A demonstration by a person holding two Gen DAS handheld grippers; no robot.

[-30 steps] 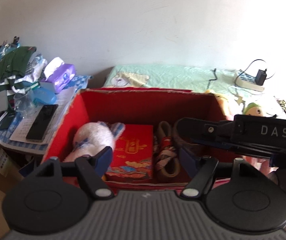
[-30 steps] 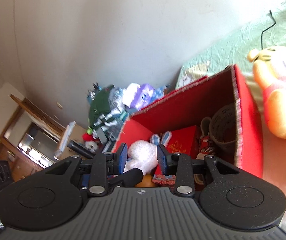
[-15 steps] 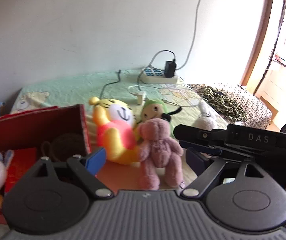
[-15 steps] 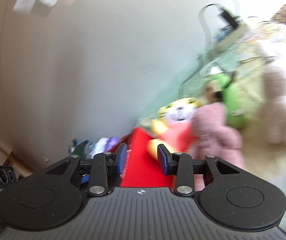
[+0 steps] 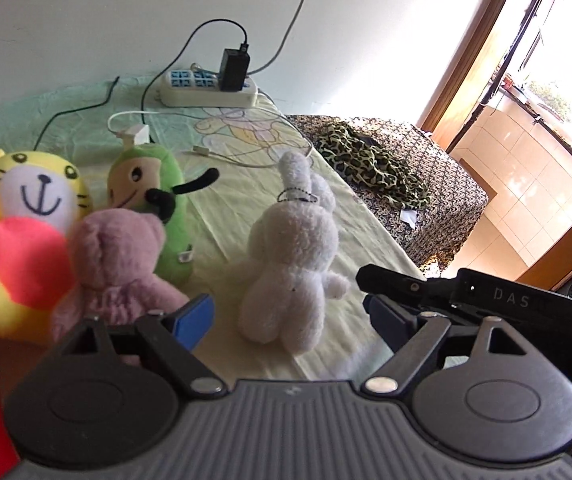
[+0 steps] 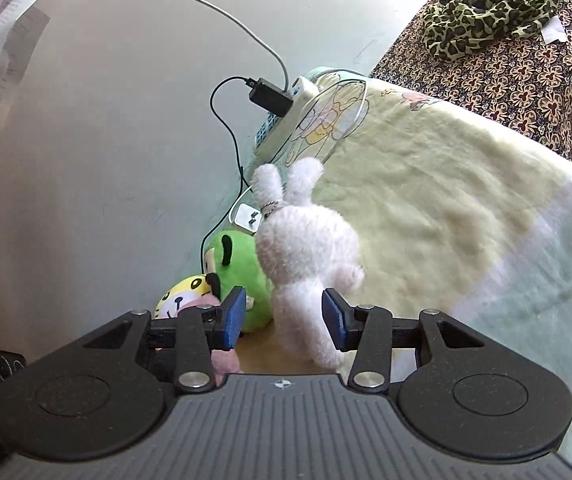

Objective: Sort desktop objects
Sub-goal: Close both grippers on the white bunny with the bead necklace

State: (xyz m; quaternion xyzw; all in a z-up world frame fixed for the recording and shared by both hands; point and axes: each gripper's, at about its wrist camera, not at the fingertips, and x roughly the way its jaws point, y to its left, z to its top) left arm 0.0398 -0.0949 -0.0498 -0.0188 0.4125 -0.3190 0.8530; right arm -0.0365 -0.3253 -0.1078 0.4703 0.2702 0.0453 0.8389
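White fluffy plush rabbit (image 6: 306,264) stands between right gripper's (image 6: 284,322) spread pads, untouched; left gripper (image 5: 290,322) wide open, empty.

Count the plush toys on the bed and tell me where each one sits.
4. The yellow tiger is far left, the pink bear in front of it, the green plush behind the bear, the white rabbit apart to the right. Others may be hidden.

power strip (image 5: 209,89), charger (image 5: 235,69), leopard-print cloth (image 5: 370,164)
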